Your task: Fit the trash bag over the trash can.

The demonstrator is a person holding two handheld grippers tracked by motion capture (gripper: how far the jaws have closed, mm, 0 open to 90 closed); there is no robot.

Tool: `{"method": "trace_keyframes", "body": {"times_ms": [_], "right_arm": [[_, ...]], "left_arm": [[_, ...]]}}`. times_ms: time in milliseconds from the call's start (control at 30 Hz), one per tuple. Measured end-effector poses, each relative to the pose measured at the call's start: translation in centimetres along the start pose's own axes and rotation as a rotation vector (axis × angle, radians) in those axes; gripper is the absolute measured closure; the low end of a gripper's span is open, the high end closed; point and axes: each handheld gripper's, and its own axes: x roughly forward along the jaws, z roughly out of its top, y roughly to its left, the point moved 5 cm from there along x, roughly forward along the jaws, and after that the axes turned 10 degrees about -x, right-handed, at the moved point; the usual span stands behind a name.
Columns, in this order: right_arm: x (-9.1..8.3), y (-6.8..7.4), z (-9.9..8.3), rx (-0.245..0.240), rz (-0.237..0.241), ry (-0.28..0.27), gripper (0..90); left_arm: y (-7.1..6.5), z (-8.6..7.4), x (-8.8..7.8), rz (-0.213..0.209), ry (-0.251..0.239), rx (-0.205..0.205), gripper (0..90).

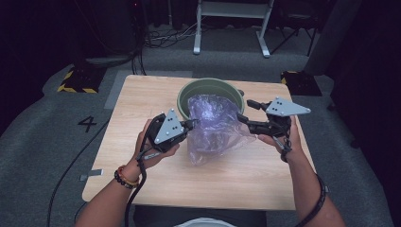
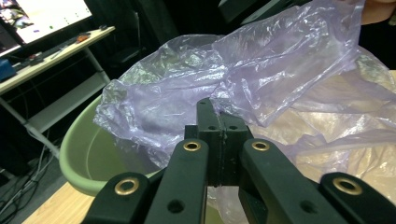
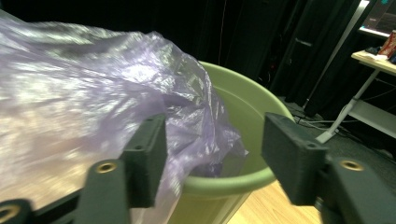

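Item: bag (image 1: pixel 213 126), thin, translucent, purple-tinted plastic, crumpled. We found it draped over the near rim of the bucket (image 1: pixel 189 92), part of it hanging into the bucket's mouth and part trailing down onto the desk (image 1: pixel 142 94) in front.

Item: bucket, pale green, round, open-topped, standing upright at the far middle of the desk.

Item: left claw (image 1: pixel 193 124), held at the bag's left side. In the left gripper view we saw its jaws pressed together with a fold of the bag (image 2: pixel 261 79) pinched at their tips; the film spread up and away from that pinch.

Item: right claw (image 1: pixel 243 112), held at the bag's right side, just beside the bucket. In the right gripper view we saw its jaws standing apart; the bag (image 3: pixel 84 93) lay against the left jaw only, and the gap between the jaws showed the bucket's rim (image 3: pixel 233 184). Nothing was gripped there.

Item: desk, light wood grain, carrying bucket and bag.
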Motion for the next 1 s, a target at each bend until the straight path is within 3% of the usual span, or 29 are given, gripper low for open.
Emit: {"method": "trace_keyframes", "body": {"times_ms": [167,267,367,433,533,633,767,800,933,1000], "right_arm": [[-2.8,0.2,0.3,0.022,-0.01,-0.048,32.9],[-4.2,1.3,0.6,0.021,0.021,-0.075,31.5],[-4.9,2.7,0.6,0.0,0.05,-0.078,30.6],[-5.4,3.3,0.6,-0.012,0.046,-0.077,30.6],[-6.1,3.6,0.6,0.005,0.044,-0.103,30.3],[-6.3,4.4,0.5,0.0,0.063,-0.103,29.0],[-5.3,5.6,0.2,-0.032,0.087,-0.074,28.7],[-4.9,5.6,-0.1,-0.039,0.077,-0.05,33.9],[-3.3,5.3,-1.1,-0.039,0.067,0.011,72.0],[-2.8,4.7,-1.3,-0.029,0.057,0.025,84.6]], "left_arm": [[0.4,0.1,-0.2,0.022,0.0,-0.004,90.0],[0.6,0.1,-0.2,0.033,0.002,-0.011,90.0],[0.7,0.1,-0.2,0.035,0.005,-0.008,90.0],[0.6,0.1,-0.2,0.038,0.006,-0.007,90.0],[0.6,0.0,-0.2,0.037,0.008,-0.004,90.0],[0.6,0.0,-0.2,0.033,0.007,-0.006,90.0],[0.7,-0.1,-0.2,0.028,0.002,-0.013,90.0],[0.7,-0.1,-0.2,0.026,-0.001,-0.015,90.0],[1.2,-0.2,-0.4,0.023,-0.001,-0.016,90.0],[1.6,-0.2,-0.6,0.027,-0.004,-0.021,90.0]]}}
